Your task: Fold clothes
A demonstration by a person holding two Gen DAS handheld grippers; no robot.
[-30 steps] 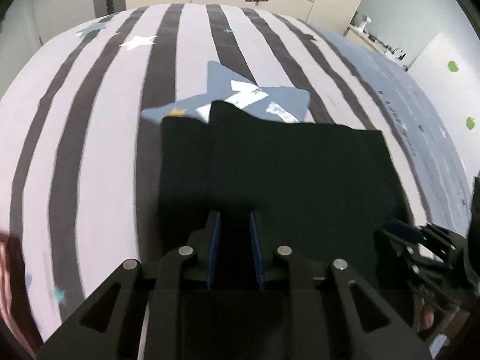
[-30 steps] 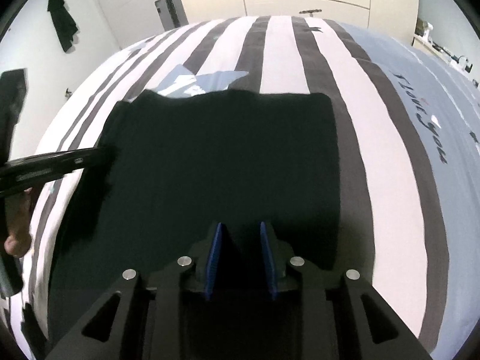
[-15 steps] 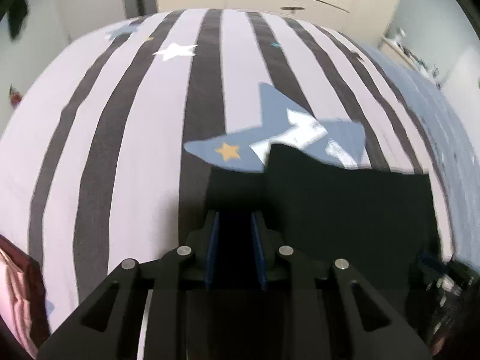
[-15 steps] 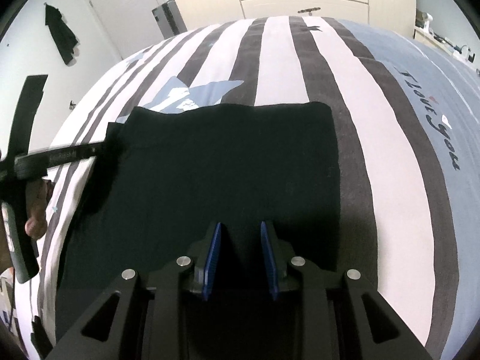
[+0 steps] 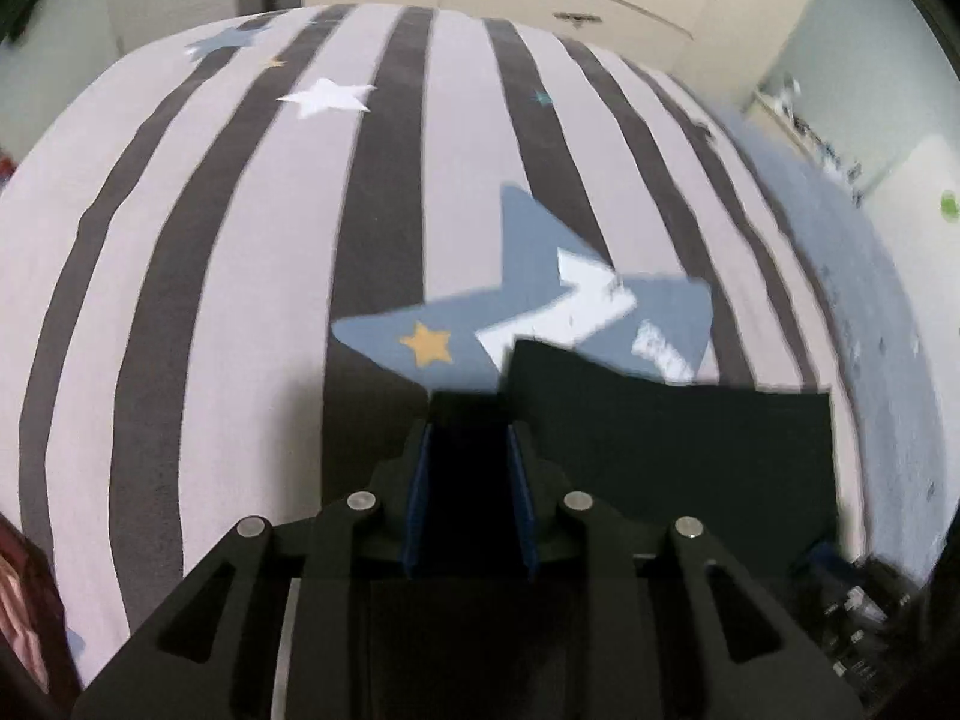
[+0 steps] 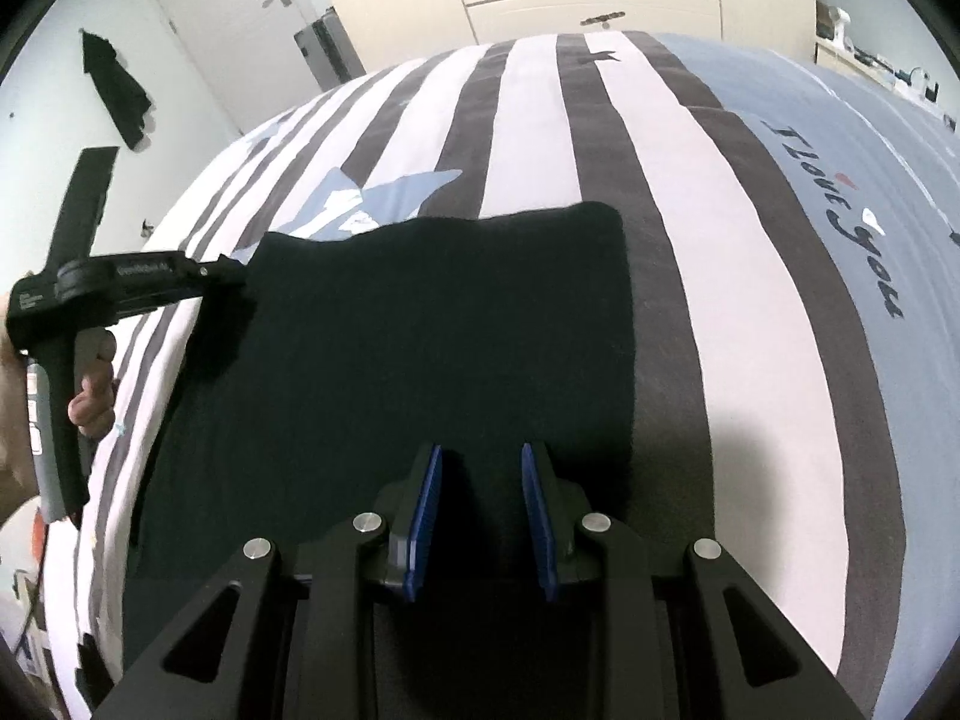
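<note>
Matte black garment (image 6: 420, 348) lies rectangular on the striped bed (image 6: 750, 300); the right view alone shows the left tool (image 6: 231, 276) at its corner, grip unclear; right tool (image 6: 480, 510) apart.

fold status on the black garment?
Done: black garment lies flat as a rough rectangle on the striped bedspread. In hand: left tongs sit over its left edge, right tongs over its near edge; both show a gap, and whether cloth is pinched can't be told. Left: any further fold.

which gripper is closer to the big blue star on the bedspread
Left. The left gripper sits just short of the blue star; the right gripper is across the black garment.
</note>
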